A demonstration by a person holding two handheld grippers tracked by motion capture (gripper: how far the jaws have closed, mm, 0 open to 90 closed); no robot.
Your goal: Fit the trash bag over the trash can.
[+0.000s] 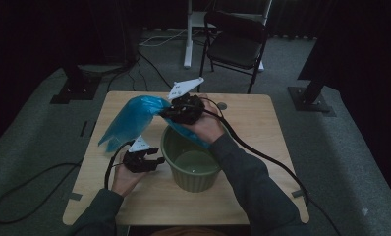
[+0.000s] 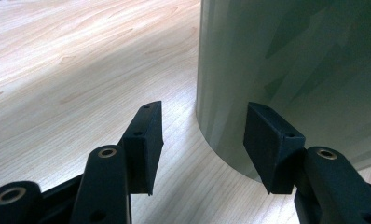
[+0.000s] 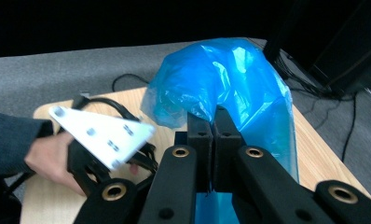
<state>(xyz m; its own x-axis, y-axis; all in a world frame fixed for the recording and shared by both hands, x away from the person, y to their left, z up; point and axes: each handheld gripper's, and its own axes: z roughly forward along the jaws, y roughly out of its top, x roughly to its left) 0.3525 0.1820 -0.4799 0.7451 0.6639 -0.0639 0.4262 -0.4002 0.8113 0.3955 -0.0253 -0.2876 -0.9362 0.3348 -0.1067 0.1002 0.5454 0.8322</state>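
Note:
A blue plastic bag [image 1: 134,118] hangs in the air over the table's left half, one end trailing down into a green round pot [image 1: 192,169]. My right gripper [image 1: 165,113] is above the pot's far rim, shut on the bag's film. In the right gripper view the jaws [image 3: 214,126] are pressed together with the blue bag [image 3: 230,79] pinched between them. My left gripper [image 1: 158,161] rests low by the pot's left side, open. In the left gripper view its jaws [image 2: 202,144] stand apart, and the pot's wall [image 2: 291,70] is just ahead, beside the right pad.
The wooden table [image 1: 262,128] has bare room at its right and front. A black folding chair [image 1: 235,46] and stand bases sit on the floor beyond the far edge. Cables trail from both grippers across the table.

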